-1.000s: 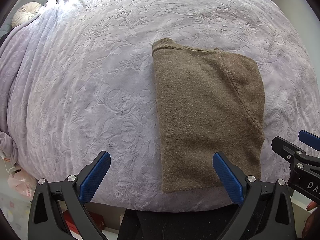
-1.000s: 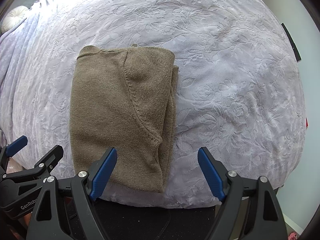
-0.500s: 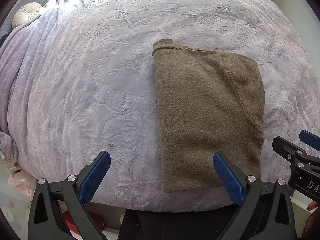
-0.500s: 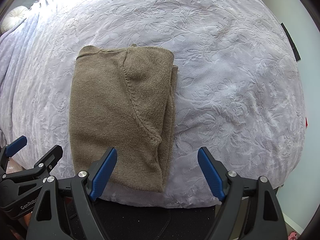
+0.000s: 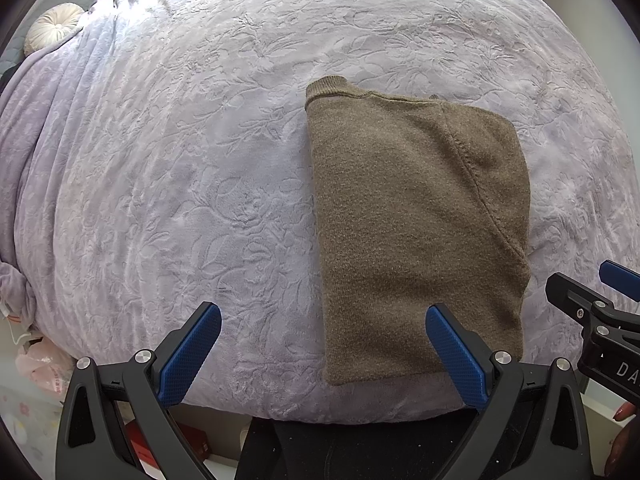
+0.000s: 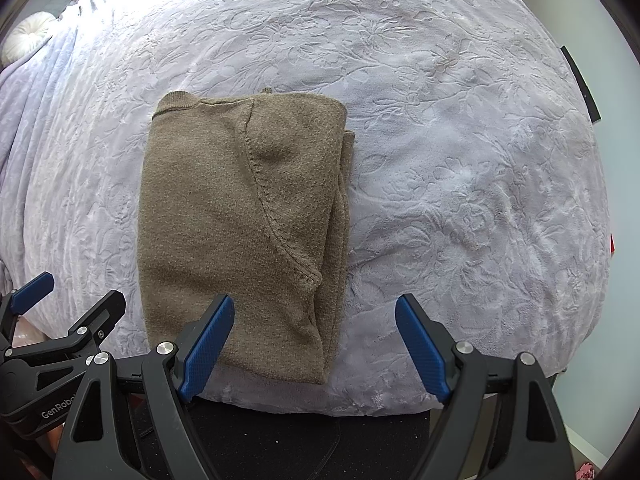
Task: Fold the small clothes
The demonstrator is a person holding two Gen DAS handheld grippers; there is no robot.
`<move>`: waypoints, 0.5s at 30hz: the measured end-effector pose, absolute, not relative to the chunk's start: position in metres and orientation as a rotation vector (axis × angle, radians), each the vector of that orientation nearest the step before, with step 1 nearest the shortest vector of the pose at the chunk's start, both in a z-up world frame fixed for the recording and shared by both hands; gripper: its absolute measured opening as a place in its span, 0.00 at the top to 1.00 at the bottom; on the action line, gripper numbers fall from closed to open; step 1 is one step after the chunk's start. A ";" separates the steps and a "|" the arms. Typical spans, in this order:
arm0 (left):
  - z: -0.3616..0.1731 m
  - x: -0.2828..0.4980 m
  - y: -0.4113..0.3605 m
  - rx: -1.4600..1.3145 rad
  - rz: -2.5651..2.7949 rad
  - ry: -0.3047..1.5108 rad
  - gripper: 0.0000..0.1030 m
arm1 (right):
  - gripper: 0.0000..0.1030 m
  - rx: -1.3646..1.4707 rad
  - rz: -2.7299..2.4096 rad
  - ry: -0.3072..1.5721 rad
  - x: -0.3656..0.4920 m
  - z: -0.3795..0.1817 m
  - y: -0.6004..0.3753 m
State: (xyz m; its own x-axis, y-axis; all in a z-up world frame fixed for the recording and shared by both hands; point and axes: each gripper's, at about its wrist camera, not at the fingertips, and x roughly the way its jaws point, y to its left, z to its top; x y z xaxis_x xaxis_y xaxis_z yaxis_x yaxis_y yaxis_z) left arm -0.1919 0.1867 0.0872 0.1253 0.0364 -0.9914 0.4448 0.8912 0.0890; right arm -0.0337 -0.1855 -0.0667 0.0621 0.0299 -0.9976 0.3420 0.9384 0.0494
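Observation:
An olive-brown knit sweater (image 5: 416, 232) lies folded into a tall rectangle on the bed, collar at the far end; it also shows in the right wrist view (image 6: 244, 232). My left gripper (image 5: 322, 356) is open and empty, held above the sweater's near left corner. My right gripper (image 6: 314, 352) is open and empty, held above the sweater's near right corner. Each gripper shows at the edge of the other's view: the right one (image 5: 600, 312), the left one (image 6: 52, 320).
A lilac embossed bedspread (image 5: 180, 168) covers the bed, whose near edge (image 6: 360, 400) runs just in front of the grippers. A round white cushion (image 5: 54, 26) lies at the far left. Pink bags (image 5: 40, 364) and red boxes sit on the floor below left.

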 end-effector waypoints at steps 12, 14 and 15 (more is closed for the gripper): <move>0.085 -0.192 0.189 0.411 -0.297 1.427 0.00 | 0.17 0.302 -0.240 1.500 -0.034 -0.067 -0.186; 0.085 -0.191 0.189 0.407 -0.299 1.423 0.00 | 0.17 0.301 -0.241 1.501 -0.034 -0.067 -0.186; 0.086 -0.192 0.189 0.408 -0.301 1.416 0.00 | 0.17 0.301 -0.241 1.501 -0.034 -0.067 -0.186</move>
State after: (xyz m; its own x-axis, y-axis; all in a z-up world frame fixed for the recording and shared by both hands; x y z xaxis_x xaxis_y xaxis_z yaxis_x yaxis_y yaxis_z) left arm -0.1916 0.1885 0.0856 0.1353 0.0387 -0.9901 0.4384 0.8937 0.0948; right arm -0.0345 -0.1858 -0.0666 0.0577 0.0289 -0.9979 0.3399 0.9393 0.0469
